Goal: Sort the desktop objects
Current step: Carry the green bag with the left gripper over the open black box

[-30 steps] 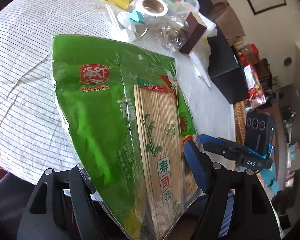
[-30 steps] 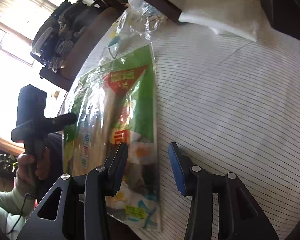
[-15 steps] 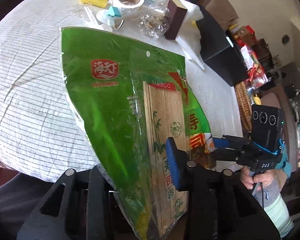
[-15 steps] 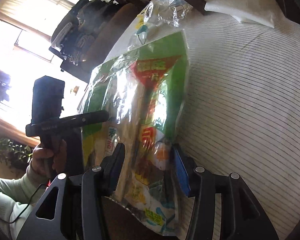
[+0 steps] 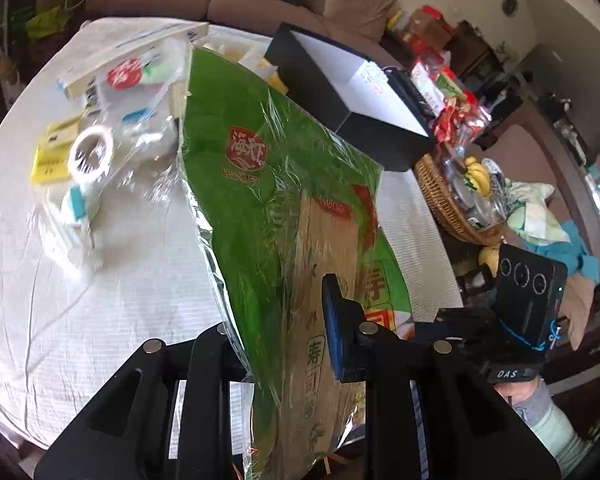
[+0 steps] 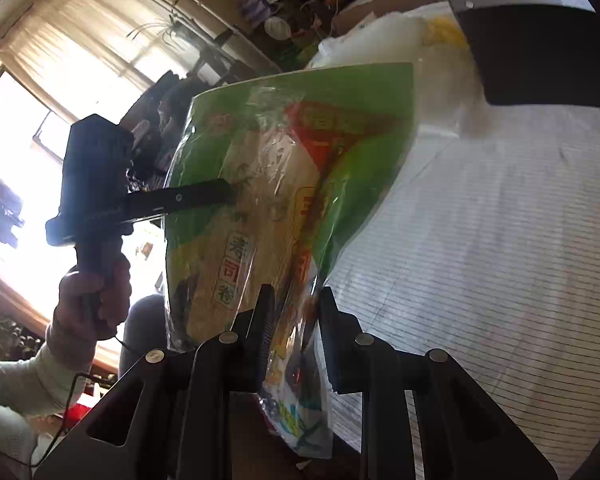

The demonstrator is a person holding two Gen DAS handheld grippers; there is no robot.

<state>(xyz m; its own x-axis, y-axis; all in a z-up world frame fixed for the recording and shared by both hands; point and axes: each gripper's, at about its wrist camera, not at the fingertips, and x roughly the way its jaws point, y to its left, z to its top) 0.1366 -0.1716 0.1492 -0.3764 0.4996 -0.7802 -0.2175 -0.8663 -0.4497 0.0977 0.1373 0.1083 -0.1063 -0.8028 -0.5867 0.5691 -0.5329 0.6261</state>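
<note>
While both grippers grip it, the green packet (image 5: 268, 200) hangs tilted above the white counter (image 5: 100, 280).
Left view, left to right: yellow packs (image 5: 50, 160), tape roll (image 5: 91, 152), the packet, black box (image 5: 352, 92), wicker basket (image 5: 444, 200). Left gripper (image 5: 284, 344): jaws clamped on the packet's lower edge. Right gripper (image 6: 294, 320): jaws closing, packet's bottom corner pinched between them. In the right view a hand (image 6: 94, 300) holds the left gripper's handle.
</note>
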